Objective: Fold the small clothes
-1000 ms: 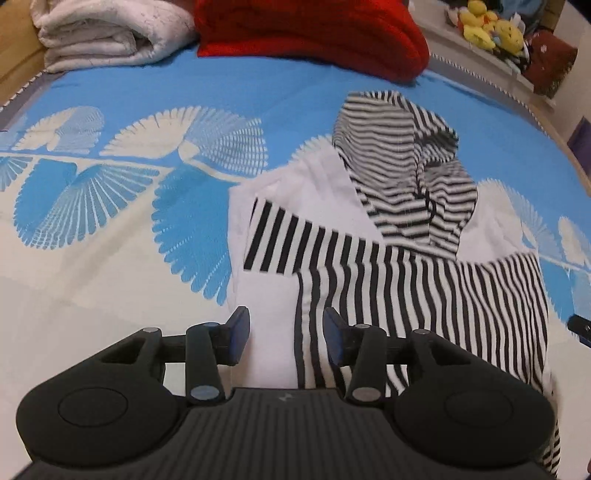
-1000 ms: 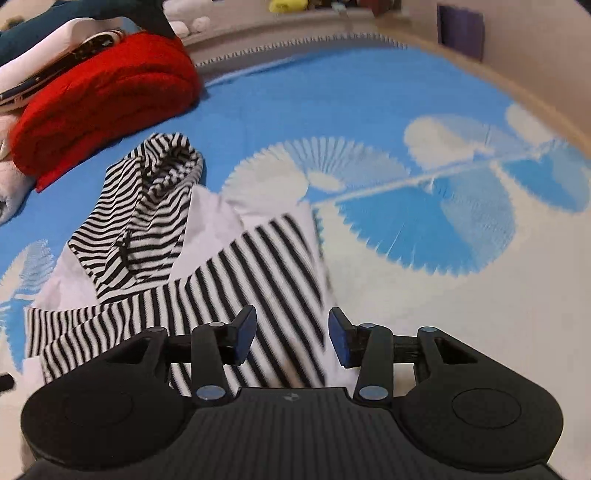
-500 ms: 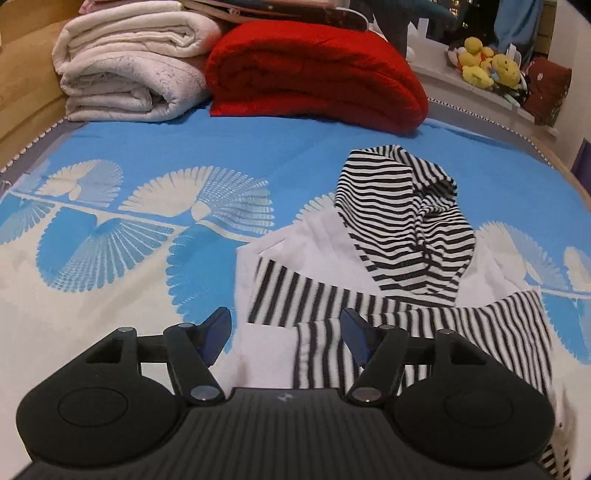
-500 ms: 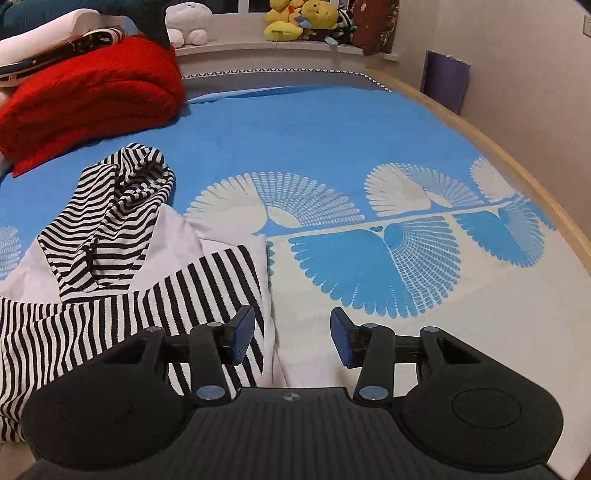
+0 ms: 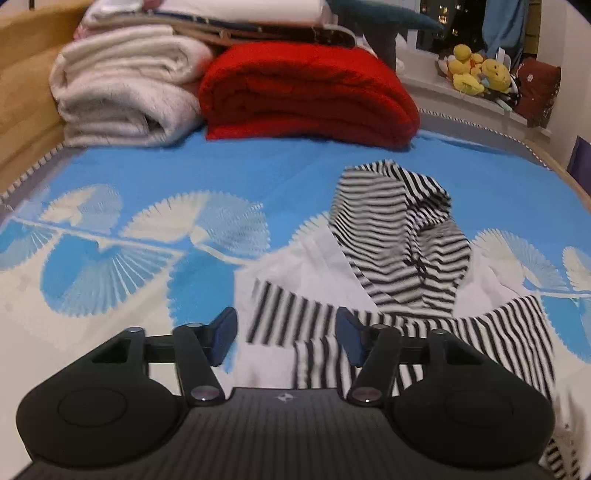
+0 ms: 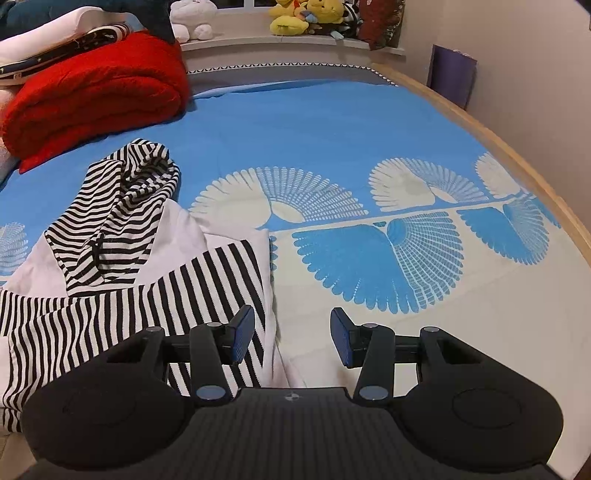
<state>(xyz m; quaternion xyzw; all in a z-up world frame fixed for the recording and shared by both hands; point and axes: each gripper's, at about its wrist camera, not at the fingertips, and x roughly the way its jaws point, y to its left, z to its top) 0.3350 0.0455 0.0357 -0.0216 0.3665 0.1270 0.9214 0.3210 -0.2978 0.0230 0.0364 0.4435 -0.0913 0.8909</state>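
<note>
A small white hooded top with black-and-white striped sleeves and hood (image 5: 399, 258) lies on the blue patterned bedspread, both sleeves folded across its body. It also shows in the right wrist view (image 6: 122, 254). My left gripper (image 5: 286, 341) is open and empty, raised above the top's near left part. My right gripper (image 6: 291, 341) is open and empty above the top's right edge, where cloth meets bedspread.
A folded red blanket (image 5: 306, 92) and cream blankets (image 5: 125, 96) are stacked at the bed's far end. Plush toys (image 6: 306, 16) sit on the window ledge. The wooden bed edge (image 6: 517, 155) curves along the right, near the wall.
Both grippers have lifted and drawn back from the top, so more of the bed's far end shows. The left gripper's jaws have opened wider. The top lies as before.
</note>
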